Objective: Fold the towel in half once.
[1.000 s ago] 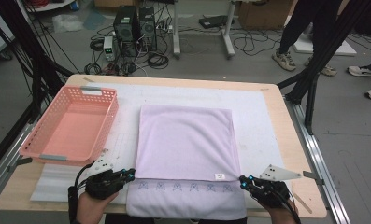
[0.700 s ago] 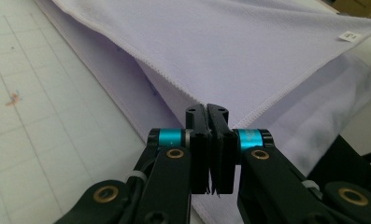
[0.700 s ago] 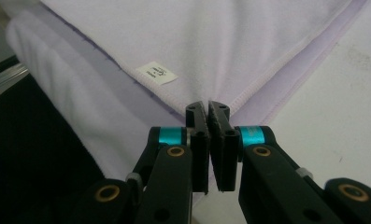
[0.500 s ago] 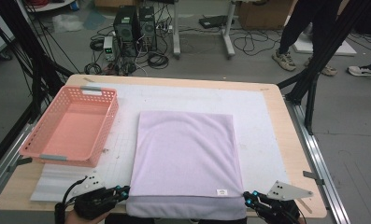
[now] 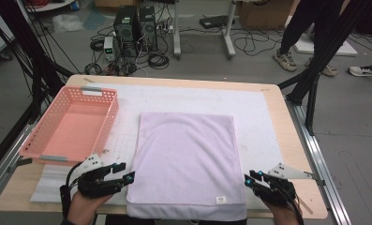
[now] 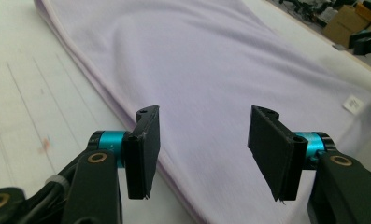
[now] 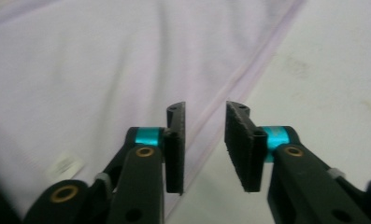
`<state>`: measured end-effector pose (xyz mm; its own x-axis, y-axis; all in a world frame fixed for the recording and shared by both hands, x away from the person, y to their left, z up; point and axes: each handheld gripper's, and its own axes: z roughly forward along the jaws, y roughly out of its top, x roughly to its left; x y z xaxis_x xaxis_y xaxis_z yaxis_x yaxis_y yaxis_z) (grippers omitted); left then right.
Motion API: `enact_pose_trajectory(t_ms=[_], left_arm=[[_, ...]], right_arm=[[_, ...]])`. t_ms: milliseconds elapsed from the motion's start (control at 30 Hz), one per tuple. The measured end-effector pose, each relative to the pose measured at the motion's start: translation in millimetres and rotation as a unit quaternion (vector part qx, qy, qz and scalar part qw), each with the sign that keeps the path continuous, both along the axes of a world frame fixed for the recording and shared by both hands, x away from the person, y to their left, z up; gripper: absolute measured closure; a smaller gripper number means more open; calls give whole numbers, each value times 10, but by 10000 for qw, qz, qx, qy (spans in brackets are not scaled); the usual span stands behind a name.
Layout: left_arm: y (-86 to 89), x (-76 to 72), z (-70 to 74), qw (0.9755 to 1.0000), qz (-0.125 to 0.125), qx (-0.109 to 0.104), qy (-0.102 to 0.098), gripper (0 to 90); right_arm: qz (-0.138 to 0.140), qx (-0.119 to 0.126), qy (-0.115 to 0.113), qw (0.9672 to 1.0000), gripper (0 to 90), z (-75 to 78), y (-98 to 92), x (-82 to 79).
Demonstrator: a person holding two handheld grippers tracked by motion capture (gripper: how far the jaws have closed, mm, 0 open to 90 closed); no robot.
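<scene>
Left gripper (image 6: 204,154): jaws wide apart, just been opening, nothing between the pads. It sits over the near left edge of the lilac towel (image 5: 186,164), no contact that I can see. In the high view the same left gripper (image 5: 127,177) is at the towel's near left corner, tips pointing right toward the cloth, hand (image 5: 83,206) coming in from the bottom edge.

Right gripper (image 7: 204,149): jaws a narrow gap apart, also just been opening, gap empty. It's lined up over the towel's right hem, where cloth meets the white mat (image 7: 332,70). Touching or just above — can't tell. High view puts the right gripper (image 5: 247,180) just beside the near right corner, tips pointing left.

Towel: folded into a rectangle, flat on the mat (image 5: 193,96), middle of the table (image 5: 291,140), near edge hanging slightly over the front. Small white label (image 5: 220,200) near the near right corner; the label (image 7: 64,165) shows left of the right jaws too.

Pink basket (image 5: 71,124) sits left of the towel, apart from it, nothing visible inside.

Behind the table: computer towers and cables on the floor, a person's legs at far right.
</scene>
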<state>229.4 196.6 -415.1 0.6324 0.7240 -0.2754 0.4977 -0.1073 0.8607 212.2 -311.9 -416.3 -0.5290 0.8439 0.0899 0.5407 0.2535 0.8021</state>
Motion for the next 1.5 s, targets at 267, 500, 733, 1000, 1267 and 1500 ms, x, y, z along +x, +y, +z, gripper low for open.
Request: enact_pose_trajectory(t_ms=[267,500,733,1000,1267,1500], left_arm=[[-57,286,-17,9998,204,-65,-8,441],[-52,478,-84,9995,308,-73,91,430],[-90,692,-113,9993,319,-35,165,424],[-182,1015,-93,9988,474,31,142,403],[-307,1526,-111,9966,791,155,183,403],[-289,1945,-285,9895,1176,524,657,403]], right_arm=[[-263,-262,284,9989,719,-231,232,562],[-108,-303,385,9987,879,-296,308,752],[-191,-495,481,9974,884,-212,119,696],[-78,-278,459,9985,632,-153,55,822],[-552,-67,190,9983,595,-168,15,1378],[-697,-129,324,9970,580,-196,160,1848]])
